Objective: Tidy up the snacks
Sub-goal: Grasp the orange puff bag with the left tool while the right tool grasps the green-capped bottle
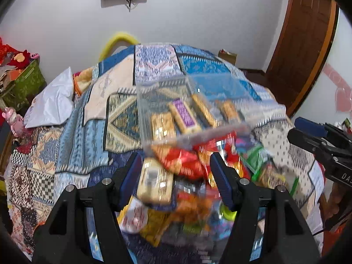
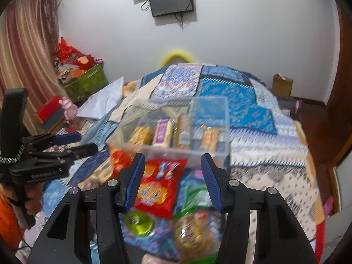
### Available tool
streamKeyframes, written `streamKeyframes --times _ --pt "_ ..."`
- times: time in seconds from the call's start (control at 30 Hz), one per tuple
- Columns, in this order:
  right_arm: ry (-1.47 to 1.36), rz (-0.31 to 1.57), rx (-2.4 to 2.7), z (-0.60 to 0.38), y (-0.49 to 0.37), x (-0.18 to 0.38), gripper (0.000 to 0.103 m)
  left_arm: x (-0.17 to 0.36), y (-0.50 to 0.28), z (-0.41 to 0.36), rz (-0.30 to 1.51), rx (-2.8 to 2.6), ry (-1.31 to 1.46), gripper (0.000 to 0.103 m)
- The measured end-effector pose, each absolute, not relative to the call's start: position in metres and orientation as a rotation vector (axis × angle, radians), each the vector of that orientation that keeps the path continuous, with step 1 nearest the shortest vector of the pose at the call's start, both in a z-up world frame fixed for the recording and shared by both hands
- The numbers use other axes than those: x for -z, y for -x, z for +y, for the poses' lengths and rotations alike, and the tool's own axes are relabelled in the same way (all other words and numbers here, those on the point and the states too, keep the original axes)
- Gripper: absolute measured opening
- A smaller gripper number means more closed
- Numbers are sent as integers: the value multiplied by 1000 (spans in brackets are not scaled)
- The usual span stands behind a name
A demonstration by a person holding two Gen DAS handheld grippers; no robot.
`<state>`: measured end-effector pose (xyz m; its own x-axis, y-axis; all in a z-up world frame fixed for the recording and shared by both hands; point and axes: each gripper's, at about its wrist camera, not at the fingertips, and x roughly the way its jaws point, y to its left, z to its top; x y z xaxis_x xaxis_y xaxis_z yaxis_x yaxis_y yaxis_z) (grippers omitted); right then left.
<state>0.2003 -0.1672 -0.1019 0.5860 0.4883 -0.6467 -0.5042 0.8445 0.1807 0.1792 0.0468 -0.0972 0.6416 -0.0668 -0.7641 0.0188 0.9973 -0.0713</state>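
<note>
A clear plastic box stands on the patchwork bedspread and holds several snack bars, one with a purple label. A heap of loose snack packets lies in front of it. My left gripper is open and empty above a beige packet and a red packet. My right gripper is open and empty above a red biscuit bag. The right gripper also shows at the right of the left wrist view, the left gripper at the left of the right wrist view.
A green round tin and a green packet lie in the heap. A white cloth lies at the bed's left. A green crate and curtain stand left, a wooden door right, a cardboard box behind.
</note>
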Motion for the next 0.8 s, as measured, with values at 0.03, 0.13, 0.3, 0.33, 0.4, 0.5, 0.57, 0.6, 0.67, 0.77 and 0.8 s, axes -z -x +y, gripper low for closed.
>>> streamKeyframes --times 0.03,0.13,0.3,0.33,0.4,0.5,0.57,0.6,0.67,0.77,0.8 --pt "30 754 -581 -164 -197 105 49 100 -175 47 883 51 60 64" --pt "39 798 -591 -155 -190 120 49 109 -163 46 904 61 60 64" --pt "39 880 -615 -145 -181 146 49 130 -151 45 956 84 85 64" --pt "46 897 -623 -142 -180 151 49 135 -150 45 973 88 88 64" --pt "51 936 -629 -136 -180 163 49 144 -149 44 996 90 84 64" --pt "45 979 -639 -131 -176 177 49 157 -149 45 1027 96 90 64" --pt "42 1004 -644 -128 -176 185 49 163 -147 46 1039 98 98 64" --pt "42 1015 -648 -126 -175 189 49 167 -147 47 1047 99 103 64" --pt "50 1027 -650 -123 -174 194 49 172 -147 48 1057 106 114 64" --pt "61 1045 -655 -119 -175 202 49 177 -145 49 1072 122 132 64" --pt "60 1048 -660 -119 -175 203 44 177 -145 48 1072 128 132 64"
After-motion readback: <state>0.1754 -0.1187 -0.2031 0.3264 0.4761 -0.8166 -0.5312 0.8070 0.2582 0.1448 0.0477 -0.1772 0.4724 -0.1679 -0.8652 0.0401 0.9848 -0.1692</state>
